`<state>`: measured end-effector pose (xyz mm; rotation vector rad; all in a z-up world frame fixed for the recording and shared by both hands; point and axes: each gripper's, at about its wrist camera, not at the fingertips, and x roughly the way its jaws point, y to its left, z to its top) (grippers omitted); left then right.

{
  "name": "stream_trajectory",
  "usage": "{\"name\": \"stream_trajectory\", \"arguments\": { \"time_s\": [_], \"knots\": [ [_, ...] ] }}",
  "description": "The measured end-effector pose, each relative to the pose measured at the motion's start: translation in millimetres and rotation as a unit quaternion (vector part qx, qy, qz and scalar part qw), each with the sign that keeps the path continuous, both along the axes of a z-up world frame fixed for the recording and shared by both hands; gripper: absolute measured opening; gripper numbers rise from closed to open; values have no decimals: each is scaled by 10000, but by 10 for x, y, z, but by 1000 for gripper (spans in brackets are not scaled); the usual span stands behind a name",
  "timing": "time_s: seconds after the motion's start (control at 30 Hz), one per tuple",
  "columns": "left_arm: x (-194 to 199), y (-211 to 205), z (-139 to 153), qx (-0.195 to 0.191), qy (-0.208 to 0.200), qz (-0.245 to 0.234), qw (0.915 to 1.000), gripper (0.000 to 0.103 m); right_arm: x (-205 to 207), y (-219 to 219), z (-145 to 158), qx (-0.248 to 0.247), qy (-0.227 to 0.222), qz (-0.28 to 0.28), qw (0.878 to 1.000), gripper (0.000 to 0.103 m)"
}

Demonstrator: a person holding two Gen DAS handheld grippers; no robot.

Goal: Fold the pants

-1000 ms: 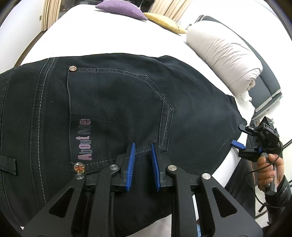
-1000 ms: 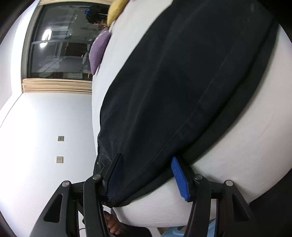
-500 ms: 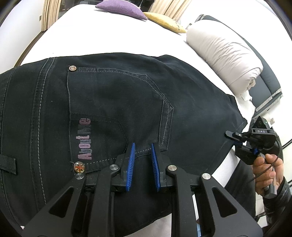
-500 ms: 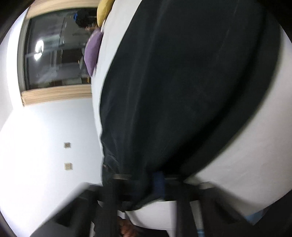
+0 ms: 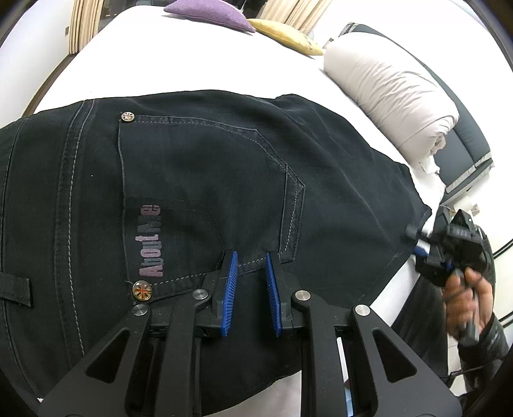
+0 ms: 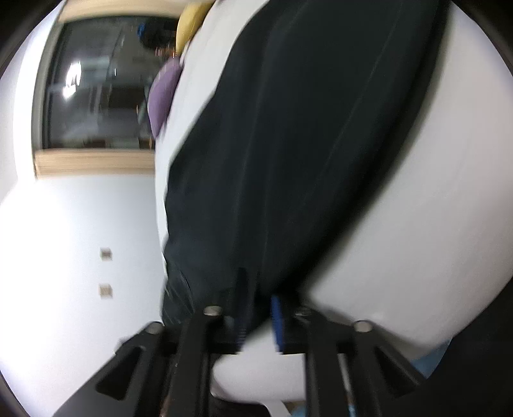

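Observation:
Black jeans (image 5: 208, 179) lie flat on the white bed (image 5: 198, 64), back pocket up with pink lettering on it. My left gripper (image 5: 250, 266) rests its tips on the pocket's lower seam. Its blue pads (image 5: 231, 288) stand a narrow gap apart, and the seam runs flat between them, not pinched. At the right a hand holds my right gripper (image 5: 416, 240) at the jeans' hem corner. The right wrist view is blurred: the right gripper (image 6: 258, 316) has the dark hem (image 6: 253, 288) between its jaws, which are opening.
A rolled white duvet (image 5: 391, 89) and a dark pillow (image 5: 461, 144) lie at the back right. Purple (image 5: 208, 14) and yellow (image 5: 285, 35) cushions sit at the bed's far end. A dark window (image 6: 96, 96) and a white wall (image 6: 64, 240) lie beyond the bed's left edge.
The right gripper went from wide open around the hem corner to closed on it, slid a little onto the jeans, and now stands slightly parted. The left gripper has not moved.

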<state>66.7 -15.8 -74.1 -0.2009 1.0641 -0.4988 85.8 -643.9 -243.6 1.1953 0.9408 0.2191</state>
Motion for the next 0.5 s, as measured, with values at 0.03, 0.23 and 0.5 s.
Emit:
{"name": "stream_trajectory", "arguments": {
  "time_s": [0.03, 0.23, 0.5],
  "knots": [
    [-8, 2, 2, 10, -5, -8, 10000, 18, 13, -136, 7, 42, -95, -240, 9997, 28],
    [-8, -41, -4, 63, -1, -17, 10000, 18, -85, -833, -81, -2, -85, -1165, 9932, 2],
    [17, -109, -7, 129, 12, -42, 9999, 18, -14, -942, -3, -259, -148, -1089, 9936, 10]
  ]
}}
